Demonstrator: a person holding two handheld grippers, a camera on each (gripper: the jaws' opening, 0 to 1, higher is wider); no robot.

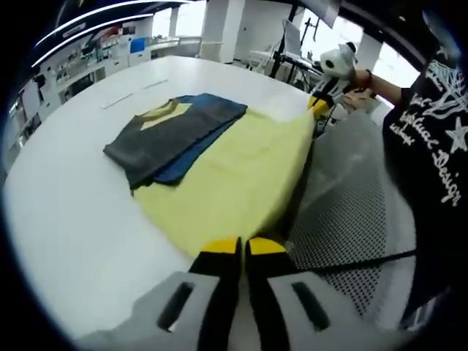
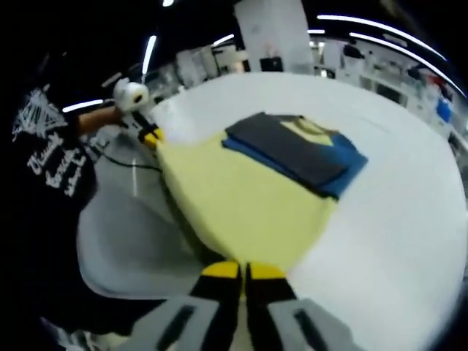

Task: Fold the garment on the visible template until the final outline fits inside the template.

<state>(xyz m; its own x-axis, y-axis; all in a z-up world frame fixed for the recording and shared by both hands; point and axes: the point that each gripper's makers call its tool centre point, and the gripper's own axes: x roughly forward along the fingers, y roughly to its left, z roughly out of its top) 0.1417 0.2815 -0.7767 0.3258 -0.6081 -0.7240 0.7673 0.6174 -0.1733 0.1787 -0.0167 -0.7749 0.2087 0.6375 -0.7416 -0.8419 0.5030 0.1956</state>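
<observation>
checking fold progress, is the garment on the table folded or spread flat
Partly folded: the garment's grey and blue sleeve parts lie doubled over its yellow body, while the left tool and right tool each pinch a near yellow corner.

Bright, even overhead light from ceiling strips (image 1: pixel 95 18) floods the white table (image 1: pixel 66 205) ahead of the left gripper with almost no shadows, while the right gripper view is softer (motion-blurred throughout, darker at its left), and both bend strongly toward their edges.
</observation>
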